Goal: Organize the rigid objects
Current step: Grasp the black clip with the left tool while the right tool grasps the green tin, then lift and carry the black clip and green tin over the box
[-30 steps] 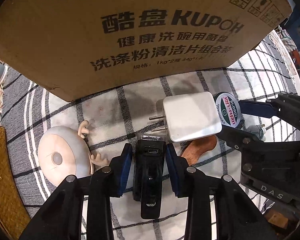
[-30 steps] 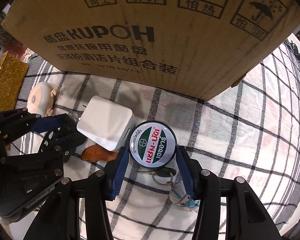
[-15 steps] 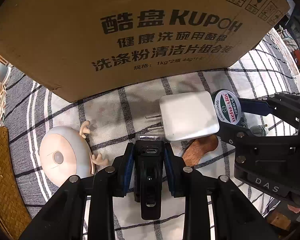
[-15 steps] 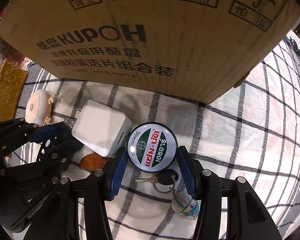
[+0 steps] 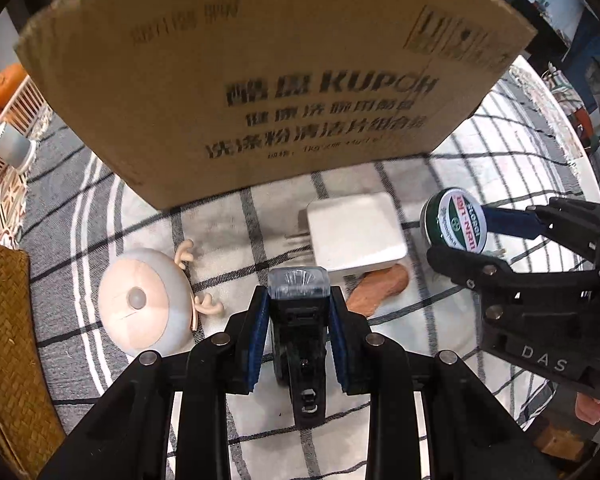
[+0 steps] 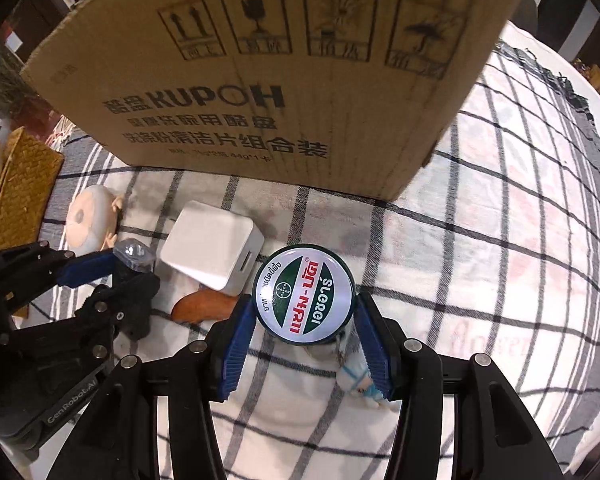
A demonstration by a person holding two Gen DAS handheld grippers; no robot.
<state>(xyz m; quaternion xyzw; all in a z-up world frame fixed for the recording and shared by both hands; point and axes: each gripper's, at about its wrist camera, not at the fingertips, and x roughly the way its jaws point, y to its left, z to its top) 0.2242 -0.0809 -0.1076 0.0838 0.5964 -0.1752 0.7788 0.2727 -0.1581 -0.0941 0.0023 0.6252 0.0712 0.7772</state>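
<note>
- Cardboard box (image 5: 268, 92), brown and large, printed with "KUPOH" and dark Chinese lettering, stands at the far side of the bench (image 6: 480, 280), which is covered with a white cloth crossed by dark check lines.
- Left gripper (image 5: 299, 312) points steeply down; its blue-padded jaws are pressed onto the 2 sides of a small black rectangular device with a clear lens cap (image 5: 298, 304), which hangs between them with the clear end facing the camera.
- Right gripper (image 6: 304, 316) also points steeply down; its blue-padded jaws pinch a round green tin with a white, red and green domed label (image 6: 303, 294) at its left and right edges.
- A small white and blue figurine on a chain (image 6: 356, 380) dangles just below the tin, beside the right jaw.
- A white square plug-in charger (image 5: 354, 236) lies on the cloth just near of the box, its metal prongs pointing left; in the left wrist view it sits between the 2 held things.
- A reddish-brown wooden piece (image 5: 376, 286) lies partly under the near edge of the charger.
- A round pale pink and grey gadget with small antlers (image 5: 146, 306) rests on the cloth to the left of the left gripper.
- A woven straw mat (image 5: 8, 344) lies at the far left edge of the cloth.
</note>
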